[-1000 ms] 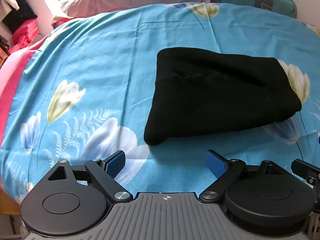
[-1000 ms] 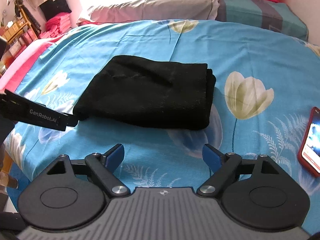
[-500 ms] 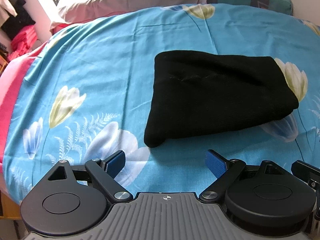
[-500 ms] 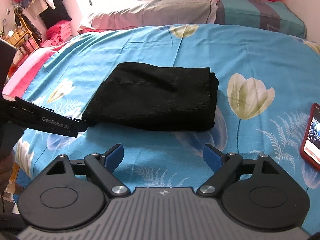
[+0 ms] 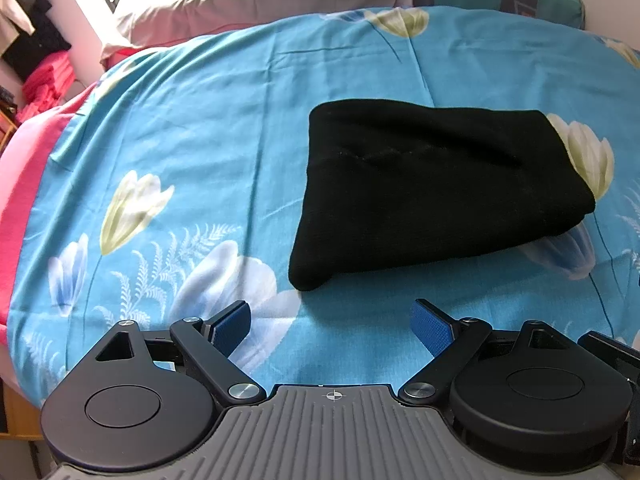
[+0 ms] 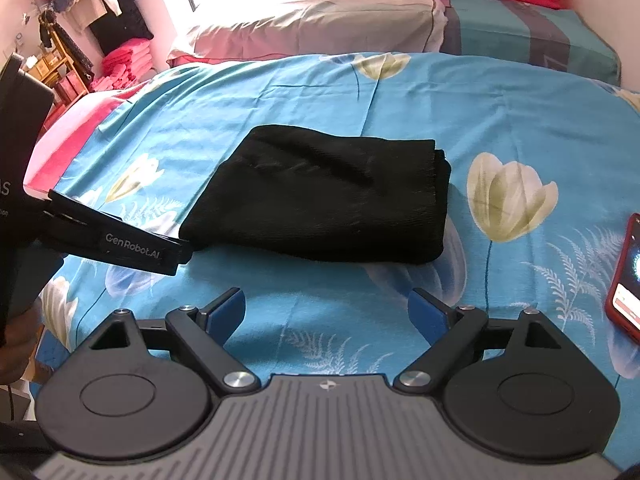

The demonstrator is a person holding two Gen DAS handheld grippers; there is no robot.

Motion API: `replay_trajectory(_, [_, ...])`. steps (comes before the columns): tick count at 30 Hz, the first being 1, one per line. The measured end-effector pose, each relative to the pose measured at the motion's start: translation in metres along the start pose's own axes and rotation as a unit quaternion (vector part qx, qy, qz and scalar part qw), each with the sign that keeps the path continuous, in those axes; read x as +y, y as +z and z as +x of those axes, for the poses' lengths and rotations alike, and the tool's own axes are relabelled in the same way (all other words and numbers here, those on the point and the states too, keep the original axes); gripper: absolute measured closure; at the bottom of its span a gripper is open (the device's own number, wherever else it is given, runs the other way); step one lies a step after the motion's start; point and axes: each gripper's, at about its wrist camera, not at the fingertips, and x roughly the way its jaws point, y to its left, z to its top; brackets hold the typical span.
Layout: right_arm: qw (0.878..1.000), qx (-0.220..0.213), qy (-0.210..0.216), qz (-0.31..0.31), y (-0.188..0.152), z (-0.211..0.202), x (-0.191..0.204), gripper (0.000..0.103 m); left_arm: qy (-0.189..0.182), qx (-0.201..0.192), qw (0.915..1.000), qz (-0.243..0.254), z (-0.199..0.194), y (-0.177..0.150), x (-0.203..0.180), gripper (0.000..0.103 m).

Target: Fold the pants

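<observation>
Black pants (image 5: 432, 188), folded into a thick, roughly rectangular bundle, lying flat on a blue floral bedsheet (image 5: 224, 128). Stacked layers visible at the right edge in the right wrist view (image 6: 332, 196); left near corner rounded and bulging in the left wrist view. Fabric so dark that seams, waistband and pockets cannot be made out; only a faint pale line across the top. Near left corner of the bundle partly hidden in the right wrist view behind the black finger of the left gripper (image 6: 132, 248), printed "GenRobot.AI".

Left gripper (image 5: 332, 326) in its own view spread wide, blue pads (image 5: 230, 326) apart, nothing between them, hovering over sheet just near of the bundle. Right gripper (image 6: 326, 312) likewise spread wide, empty, above bare sheet near of the pants.

Red phone (image 6: 626, 276) on the sheet at far right, cut off by the frame edge, screen lit. Grey pillow (image 6: 320, 26) and a teal striped one (image 6: 532, 36) at the far end of the bed. Pink folded clothes (image 6: 124, 62) at far left, blurred. A hand at lower left of the right wrist view, mostly cut off and dark.
</observation>
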Motion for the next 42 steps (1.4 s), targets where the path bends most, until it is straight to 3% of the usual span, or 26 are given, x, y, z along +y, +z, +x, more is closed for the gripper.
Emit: replay_trajectory(42, [0.999,0.039,-0.001,0.011,0.005,0.027,0.023,0.011,-0.022,0.028,0.9993,0.011,0.025,0.003,0.022,0.000])
